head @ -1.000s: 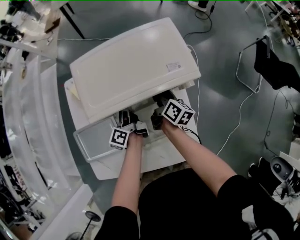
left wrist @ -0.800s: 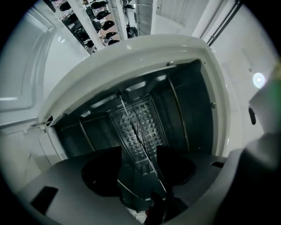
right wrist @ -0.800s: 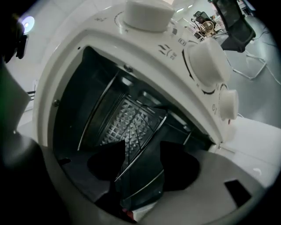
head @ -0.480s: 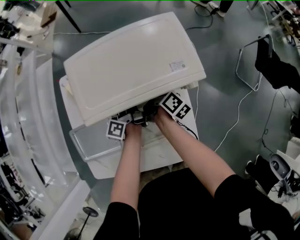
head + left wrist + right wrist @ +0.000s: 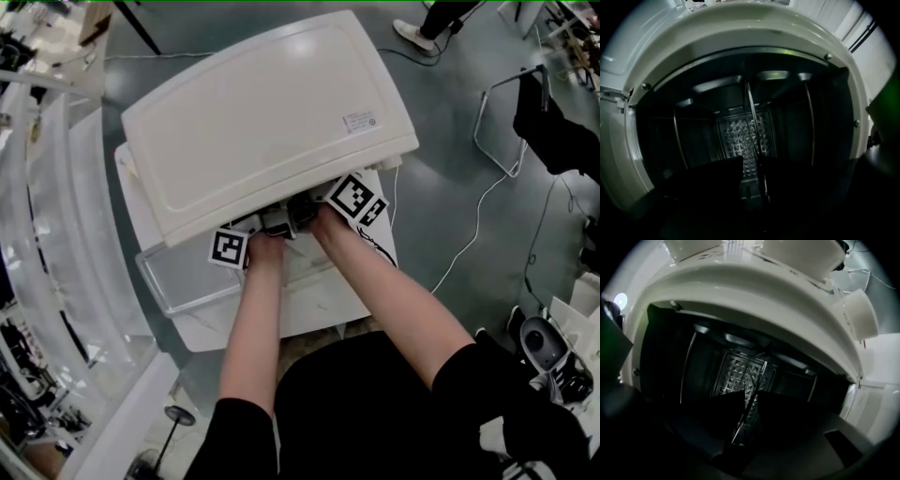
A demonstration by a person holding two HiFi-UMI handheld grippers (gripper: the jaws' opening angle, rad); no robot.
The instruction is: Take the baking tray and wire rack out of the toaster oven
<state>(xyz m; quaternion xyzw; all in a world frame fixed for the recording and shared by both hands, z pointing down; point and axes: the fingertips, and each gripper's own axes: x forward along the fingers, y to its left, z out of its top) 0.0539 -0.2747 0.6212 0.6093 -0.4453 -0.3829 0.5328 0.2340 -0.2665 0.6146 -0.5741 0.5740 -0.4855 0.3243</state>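
In the head view, a white table (image 5: 328, 314) carries the white toaster oven (image 5: 262, 122), seen from above. The oven's glass door (image 5: 183, 281) is folded down flat at the front. Around the table lies a grey floor (image 5: 450, 94) with a white cable (image 5: 478, 220) trailing over it. A metal-framed chair (image 5: 511, 131) stands at the right, and a curved clear plastic structure (image 5: 56, 234) stands at the left. The person's bare forearms reach to the oven's mouth. The left gripper (image 5: 258, 230) and the right gripper (image 5: 314, 211) sit side by side just under the front edge of the oven's top. Their marker cubes show, but their jaws are hidden inside.

The left gripper view looks into the dark cavity, framed by the oven's pale rim (image 5: 740, 33), with an embossed back wall (image 5: 738, 140) at the far end. A thin metal edge (image 5: 752, 117) runs from deep inside to the gripper and is seen edge-on. Whether it belongs to the baking tray or the wire rack cannot be told. The left gripper's dark jaws are drawn close about it, with the edge lying against one jaw and a narrow slit beside the other.

The right gripper view shows the same cavity at a tilt. The thin metal edge (image 5: 752, 394) passes slantwise through the narrow gap between the right gripper's (image 5: 750, 397) jaws, which are pressed in on it from both sides.
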